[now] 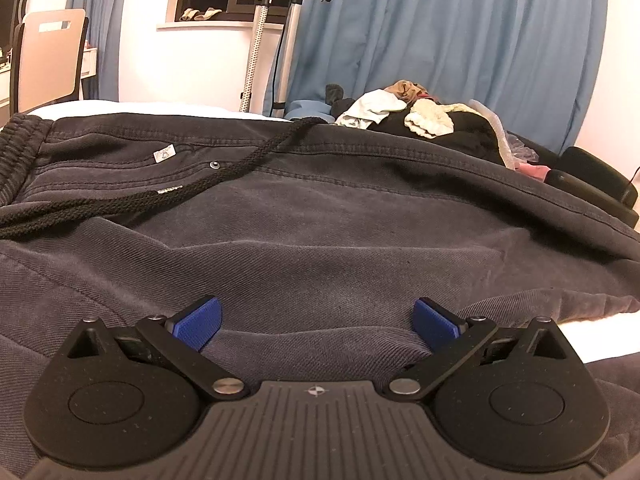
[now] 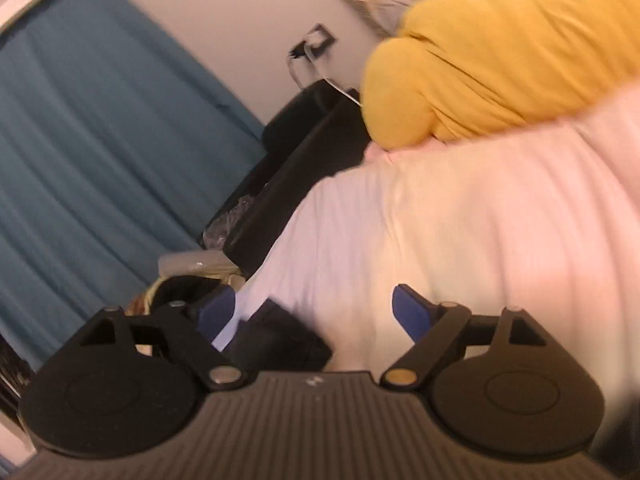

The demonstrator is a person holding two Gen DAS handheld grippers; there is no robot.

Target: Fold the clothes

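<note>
Over on the left side, the left gripper [image 1: 316, 322] sat low over a pair of dark grey pants [image 1: 320, 220] spread flat across the bed. Its 2 blue pads [image 1: 198, 322] were spread wide apart, released, with nothing pinched, just the grey fabric lying under and between them. The ribbed waistband [image 1: 18, 148] bunched up at the far left edge, and a black drawstring [image 1: 168, 190] snaked from there across the cloth up toward the middle. A small white label [image 1: 165, 154] and a metal snap [image 1: 215, 165] showed near the waistband seam. Behind the pants, a chair [image 1: 48, 56] stood at the far left, then a steamer pole [image 1: 256, 40] in front of a blue curtain [image 1: 460, 32], and further right a pile of clothes [image 1: 404, 114] waited on the bed's far edge.

The right wrist view was tilted and blurry. The right gripper [image 2: 316, 312] had its jaws wide open too, holding nothing. A dark bit of cloth [image 2: 280, 340] lay just in front of its base, close to the left pad, not gripped. Past it was the pale bed sheet [image 2: 460, 220], with a yellow pillow [image 2: 480, 60] at the top right and a black piece of furniture [image 2: 296, 160] beside the bed on the left.
</note>
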